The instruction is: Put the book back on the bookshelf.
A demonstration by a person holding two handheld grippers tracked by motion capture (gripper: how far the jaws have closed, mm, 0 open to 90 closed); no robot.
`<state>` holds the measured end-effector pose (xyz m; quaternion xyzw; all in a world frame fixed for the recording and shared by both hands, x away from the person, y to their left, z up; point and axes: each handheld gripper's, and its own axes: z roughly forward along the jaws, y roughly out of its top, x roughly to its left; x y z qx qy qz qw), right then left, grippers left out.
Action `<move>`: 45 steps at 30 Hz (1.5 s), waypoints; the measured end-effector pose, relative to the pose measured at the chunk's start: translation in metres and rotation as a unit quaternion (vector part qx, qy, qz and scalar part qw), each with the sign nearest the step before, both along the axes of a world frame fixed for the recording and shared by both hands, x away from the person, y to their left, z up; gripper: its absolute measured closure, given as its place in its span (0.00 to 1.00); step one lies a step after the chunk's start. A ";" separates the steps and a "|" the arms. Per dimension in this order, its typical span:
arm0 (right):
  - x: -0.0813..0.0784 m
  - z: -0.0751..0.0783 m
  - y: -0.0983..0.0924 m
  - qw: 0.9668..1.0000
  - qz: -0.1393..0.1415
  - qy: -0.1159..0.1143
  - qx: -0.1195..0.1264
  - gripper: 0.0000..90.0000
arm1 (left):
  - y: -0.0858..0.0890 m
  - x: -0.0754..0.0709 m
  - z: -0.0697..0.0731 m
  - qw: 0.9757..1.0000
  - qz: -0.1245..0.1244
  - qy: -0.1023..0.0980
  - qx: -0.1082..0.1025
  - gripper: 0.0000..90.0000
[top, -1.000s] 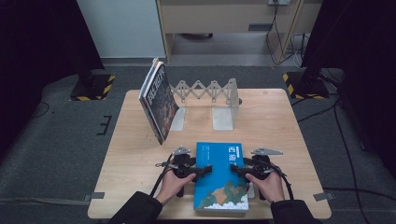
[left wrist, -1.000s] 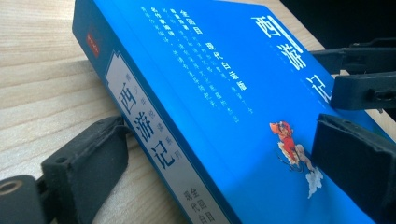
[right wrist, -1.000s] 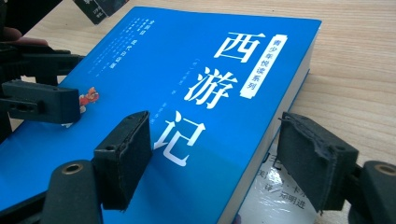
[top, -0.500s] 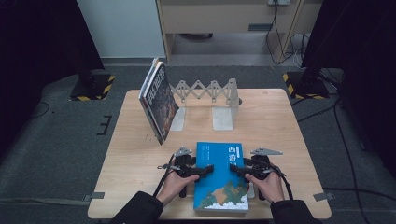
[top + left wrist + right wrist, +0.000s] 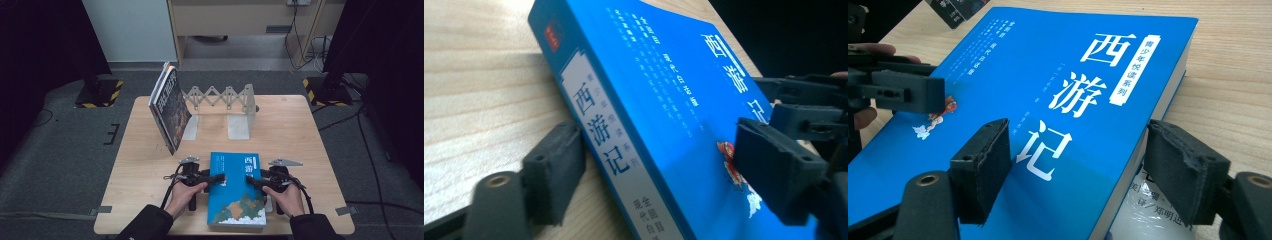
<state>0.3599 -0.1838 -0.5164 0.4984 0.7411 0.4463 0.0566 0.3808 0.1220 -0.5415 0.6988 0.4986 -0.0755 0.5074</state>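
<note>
A thick blue book [image 5: 236, 190], titled 西游记 in white, is laid flat at the table's [image 5: 300, 135] near edge. It is straddled by both grippers: the left gripper's [image 5: 659, 165] jaws have just been closing about the spine edge; the right gripper [image 5: 1075, 170] is clamped across the opposite edge.

back of table: leaning book [image 5: 170, 107] and accordion rack [image 5: 225, 100] block it
middle strip: bare wood, easy pass
front: blue book [image 5: 237, 192] sits between both grippers
</note>
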 end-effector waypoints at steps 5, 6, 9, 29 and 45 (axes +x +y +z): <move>0.000 0.000 -0.001 1.000 0.002 0.002 0.002 0.30 | 0.004 0.002 0.004 1.000 -0.003 0.009 -0.005 0.32; 0.000 0.000 -0.001 1.000 0.003 0.002 0.002 0.30 | 0.006 0.003 0.005 1.000 -0.004 0.013 -0.008 0.33; 0.001 -0.001 -0.001 1.000 0.004 0.002 0.005 0.30 | 0.009 0.004 0.006 1.000 -0.009 0.020 -0.012 0.38; 0.002 -0.002 0.000 1.000 0.007 0.002 0.011 0.29 | 0.005 0.012 0.006 0.998 -0.046 0.025 -0.025 0.37; 0.004 -0.002 -0.003 1.000 0.010 0.009 0.025 0.31 | -0.005 0.011 0.017 0.997 -0.068 0.002 -0.035 0.47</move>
